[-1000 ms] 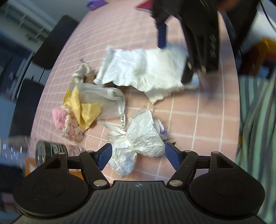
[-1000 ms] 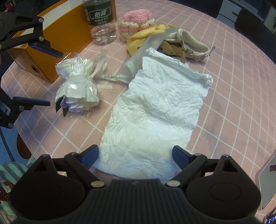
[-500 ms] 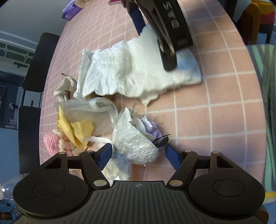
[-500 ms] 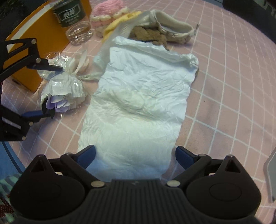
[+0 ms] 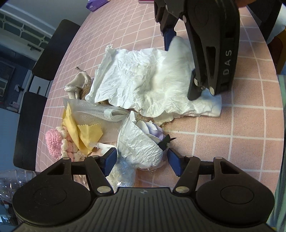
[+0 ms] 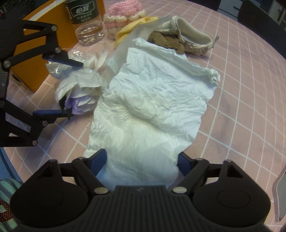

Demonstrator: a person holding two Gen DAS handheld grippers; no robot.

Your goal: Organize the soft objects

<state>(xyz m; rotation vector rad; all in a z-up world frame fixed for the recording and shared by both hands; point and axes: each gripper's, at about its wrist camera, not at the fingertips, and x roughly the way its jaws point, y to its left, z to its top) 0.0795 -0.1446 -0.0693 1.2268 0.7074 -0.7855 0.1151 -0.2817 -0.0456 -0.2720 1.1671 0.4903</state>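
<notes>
Both grippers closing: left gripper straddles wrapped flower, right gripper on white cloth.

On the pink checked table there was one white crumpled cloth, one wrapped flower with pale purple petals, one pink and cream crocheted piece, one yellow cloth, one white mesh strip, one beige slipper and one brown woolly piece. One water bottle stood beside one orange box. Two black chairs were at the table's edge. Two grippers were in view, one left and one right.
</notes>
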